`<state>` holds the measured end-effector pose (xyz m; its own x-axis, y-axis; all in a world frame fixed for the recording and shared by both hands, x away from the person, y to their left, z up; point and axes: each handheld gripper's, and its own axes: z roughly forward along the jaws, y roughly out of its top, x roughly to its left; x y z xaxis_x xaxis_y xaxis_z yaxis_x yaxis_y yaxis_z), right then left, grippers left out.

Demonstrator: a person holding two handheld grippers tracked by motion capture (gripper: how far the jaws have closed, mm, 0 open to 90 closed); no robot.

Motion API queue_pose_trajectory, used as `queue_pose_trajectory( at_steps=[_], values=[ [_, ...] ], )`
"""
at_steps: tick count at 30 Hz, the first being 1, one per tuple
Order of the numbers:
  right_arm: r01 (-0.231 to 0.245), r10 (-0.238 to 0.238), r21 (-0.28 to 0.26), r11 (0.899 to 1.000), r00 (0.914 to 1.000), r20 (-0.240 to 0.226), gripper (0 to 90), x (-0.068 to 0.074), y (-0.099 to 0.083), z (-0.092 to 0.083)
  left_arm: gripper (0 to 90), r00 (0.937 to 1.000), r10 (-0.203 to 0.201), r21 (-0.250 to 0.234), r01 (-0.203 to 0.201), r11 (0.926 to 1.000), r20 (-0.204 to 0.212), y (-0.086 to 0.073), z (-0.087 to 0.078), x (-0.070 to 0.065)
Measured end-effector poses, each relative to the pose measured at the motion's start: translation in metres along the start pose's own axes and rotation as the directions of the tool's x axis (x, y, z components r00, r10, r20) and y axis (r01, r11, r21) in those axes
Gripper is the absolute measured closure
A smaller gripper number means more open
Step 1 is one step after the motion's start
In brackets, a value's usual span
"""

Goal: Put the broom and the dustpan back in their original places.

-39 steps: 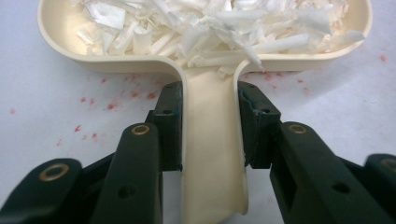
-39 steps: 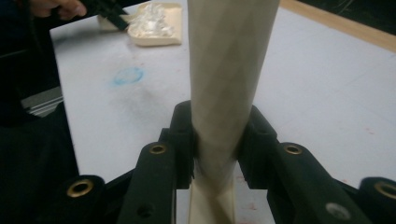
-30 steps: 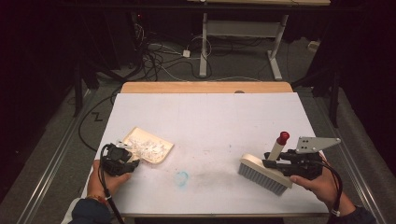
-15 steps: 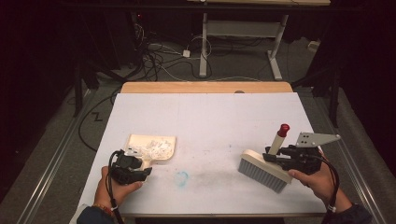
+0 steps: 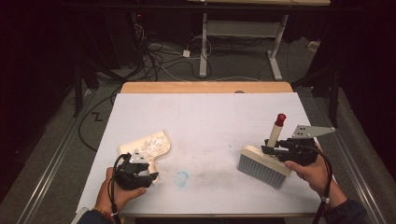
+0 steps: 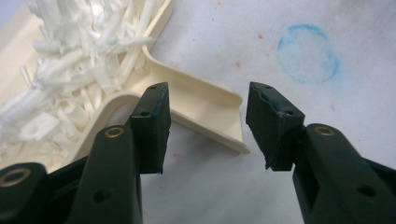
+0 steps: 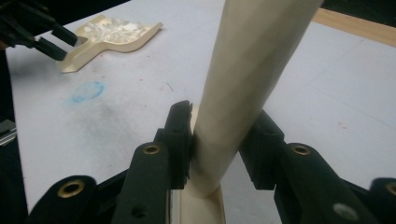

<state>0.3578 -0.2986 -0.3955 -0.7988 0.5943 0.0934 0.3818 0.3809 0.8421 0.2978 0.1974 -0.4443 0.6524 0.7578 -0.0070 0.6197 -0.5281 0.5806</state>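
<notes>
A cream dustpan (image 5: 149, 147) full of white shreds (image 6: 70, 70) lies on the white table at the near left. Its short handle (image 6: 201, 105) points at my left gripper (image 5: 150, 171), which stands open just short of it. Those jaws have just been opening, and nothing sits between the pads (image 6: 208, 121). At the near right a cream hand brush (image 5: 261, 165) rests bristles-down. My right gripper (image 5: 268, 150) is shut on its red-capped handle (image 7: 252, 70). Those jaws have just been opening slightly, and the pads still touch the handle (image 7: 217, 140).
A faint blue ring (image 5: 182, 177) and grey smudges mark the white table top (image 5: 210, 116) between the two hands. A wooden strip (image 5: 205, 87) runs along the far edge. Cables and desk legs stand on the dark floor beyond.
My left gripper let go of the dustpan handle, opened, and slid right toward the near edge. The dustpan turned a little. The brush handle tipped more upright in the right gripper.
</notes>
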Motion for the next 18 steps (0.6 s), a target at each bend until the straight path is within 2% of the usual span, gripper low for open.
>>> queue_pose_trajectory(
  at_steps=[2,4,6,7,9,10,13,15,18],
  values=[
    [-0.002,0.002,0.004,1.0,0.9999,0.011,65.7,-0.002,0.001,0.001,46.1,0.9995,0.028,-0.019,-0.028,0.9994,-0.011,-0.001,-0.002,0.0],
    [-0.009,0.009,0.007,1.0,0.9998,0.02,65.6,-0.005,0.003,0.003,45.0,0.9999,0.016,-0.016,-0.017,0.9997,-0.004,-0.002,-0.001,0.0],
    [-0.014,0.014,0.01,1.0,0.9995,0.027,65.4,-0.007,0.004,0.005,41.6,0.9979,-0.034,0.0,0.034,0.9994,-0.055,-0.004,0.001,0.003],
    [-0.018,0.018,0.012,1.0,0.9994,0.031,65.4,-0.008,0.005,0.007,39.4,0.9931,-0.08,-0.004,0.08,0.9968,-0.086,-0.005,0.001,0.006],
    [-0.02,0.02,0.015,1.0,0.9993,0.033,65.1,-0.01,0.006,0.009,37.1,0.9833,-0.154,-0.031,0.152,0.9879,-0.096,-0.011,-0.003,0.016],
    [-0.021,0.02,0.015,1.0,0.9991,0.036,65.1,-0.01,0.006,0.01,37.4,0.9801,-0.174,-0.048,0.17,0.9842,-0.095,-0.015,-0.006,0.019],
    [-0.016,0.015,0.017,1.0,0.9991,0.04,65.0,-0.011,0.007,0.013,41.1,0.9765,-0.167,-0.024,0.165,0.9859,-0.136,-0.024,-0.011,0.023],
    [-0.016,0.015,0.016,1.0,0.9991,0.04,65.0,-0.011,0.008,0.014,50.1,0.9818,-0.157,-0.002,0.158,0.9874,-0.106,-0.029,-0.012,0.026],
    [-0.012,0.011,0.019,1.0,0.9991,0.04,65.0,-0.011,0.008,0.014,67.0,0.9877,-0.123,0.062,0.129,0.9897,-0.096,-0.029,-0.003,0.028]
  ],
)
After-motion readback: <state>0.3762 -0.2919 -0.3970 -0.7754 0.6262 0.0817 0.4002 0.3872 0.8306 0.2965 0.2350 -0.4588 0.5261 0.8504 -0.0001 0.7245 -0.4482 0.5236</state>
